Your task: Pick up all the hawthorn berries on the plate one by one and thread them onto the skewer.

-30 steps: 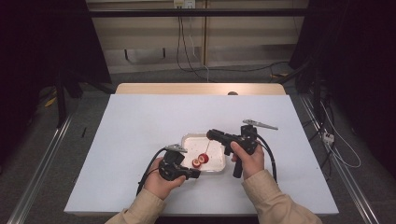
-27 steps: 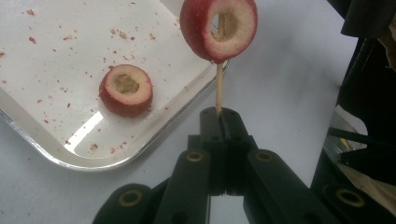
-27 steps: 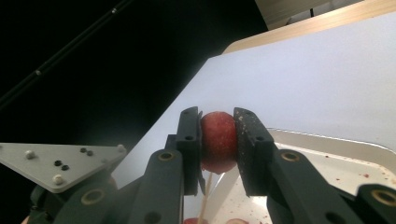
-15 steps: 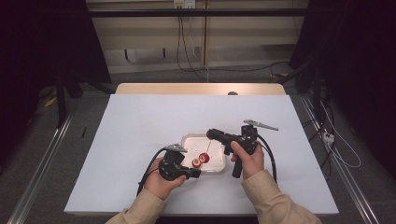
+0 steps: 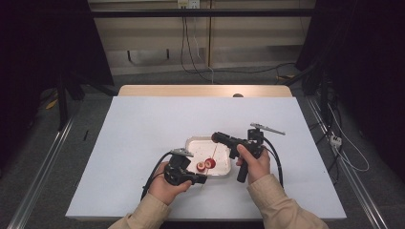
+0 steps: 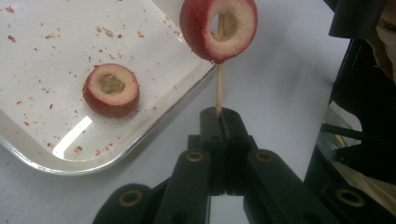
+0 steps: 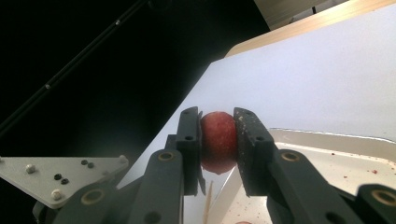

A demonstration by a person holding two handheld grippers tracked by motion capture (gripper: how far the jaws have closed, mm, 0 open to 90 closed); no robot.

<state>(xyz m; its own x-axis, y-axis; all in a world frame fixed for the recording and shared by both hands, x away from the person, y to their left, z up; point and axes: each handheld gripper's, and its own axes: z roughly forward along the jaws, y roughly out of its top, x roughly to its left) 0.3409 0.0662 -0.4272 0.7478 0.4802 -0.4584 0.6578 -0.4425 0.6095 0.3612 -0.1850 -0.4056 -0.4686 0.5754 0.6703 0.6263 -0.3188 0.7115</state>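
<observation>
At a white-covered table (image 5: pixel 143 143), we hold a thin wooden skewer (image 6: pixel 218 88) in the left gripper (image 6: pixel 219 114), its jaws pressed together on the stick's lower end; the skewer's long axis runs straight out from the jaw tips, pointing away from them. Threaded on it just beyond the tips is a cored red fruit slice (image 6: pixel 219 28), its pale cut face turned toward the camera and its top cropped by the frame. The skewer's far end is hidden behind that slice. Our right gripper (image 7: pixel 218 140) pinches a second red fruit piece (image 7: pixel 218 142) between its pads, only the skin side visible, so we cannot tell whether it is cored. Below those jaws, a sliver of skewer tip (image 7: pixel 207 205) shows. A third cored slice (image 6: pixel 111 89) lies flat on the crumb-flecked white tray (image 6: pixel 28 149), to the left of the left jaws. From above, both grippers meet over the tray's near edge, small and hard to read.
</observation>
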